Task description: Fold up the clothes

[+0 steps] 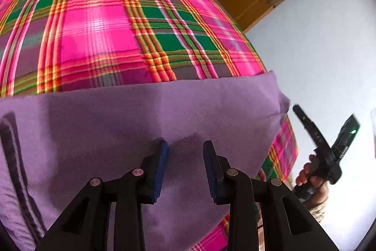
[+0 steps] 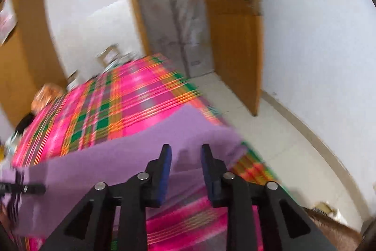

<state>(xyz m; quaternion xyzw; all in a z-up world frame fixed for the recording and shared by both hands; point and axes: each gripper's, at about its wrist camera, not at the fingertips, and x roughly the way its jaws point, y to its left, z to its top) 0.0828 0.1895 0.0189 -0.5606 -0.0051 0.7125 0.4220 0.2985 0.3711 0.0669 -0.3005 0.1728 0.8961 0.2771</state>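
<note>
A purple garment (image 1: pixel 141 114) lies flat on a bed covered by a pink, green and orange plaid sheet (image 1: pixel 105 27). It has a straight far edge and a dark trim strip (image 1: pixel 14 157) at the left. My left gripper (image 1: pixel 185 149) hovers over the garment's middle, open, with only flat cloth showing between its blue pads. A hand holds my right gripper (image 1: pixel 329 120) off the bed's right side. In the blurred right wrist view, the right gripper (image 2: pixel 185 152) stands open above the right corner of the garment (image 2: pixel 131 157), with nothing pinched. The plaid sheet (image 2: pixel 122 105) stretches beyond it.
A wooden door (image 2: pixel 232 27) stands open past the bed's far right, by a white wall and pale tiled floor (image 2: pixel 270 133). A wooden wardrobe (image 2: pixel 21 62) is at the left. Blurred clutter (image 2: pixel 47 95) lies at the bed's far left end.
</note>
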